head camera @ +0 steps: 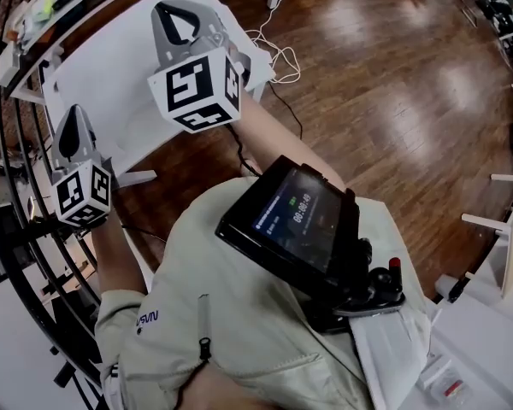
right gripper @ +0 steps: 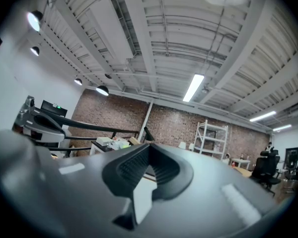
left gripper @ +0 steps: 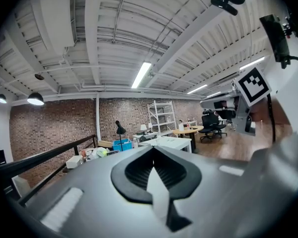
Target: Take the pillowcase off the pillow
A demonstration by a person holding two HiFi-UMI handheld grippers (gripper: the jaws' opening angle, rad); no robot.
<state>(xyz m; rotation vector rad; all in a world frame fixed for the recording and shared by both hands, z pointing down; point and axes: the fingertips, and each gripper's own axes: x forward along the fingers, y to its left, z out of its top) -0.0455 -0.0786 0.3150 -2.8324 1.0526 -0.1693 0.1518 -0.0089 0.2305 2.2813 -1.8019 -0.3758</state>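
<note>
Two tongs, left tongs (head camera: 73,133), right tongs (head camera: 181,22), one white table (head camera: 120,88), one screen (head camera: 291,220)

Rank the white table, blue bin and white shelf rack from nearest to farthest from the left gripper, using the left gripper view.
1. white table, just ahead, centre.
2. blue bin, beyond it, leftward.
3. white shelf rack, by the brick wall.
</note>
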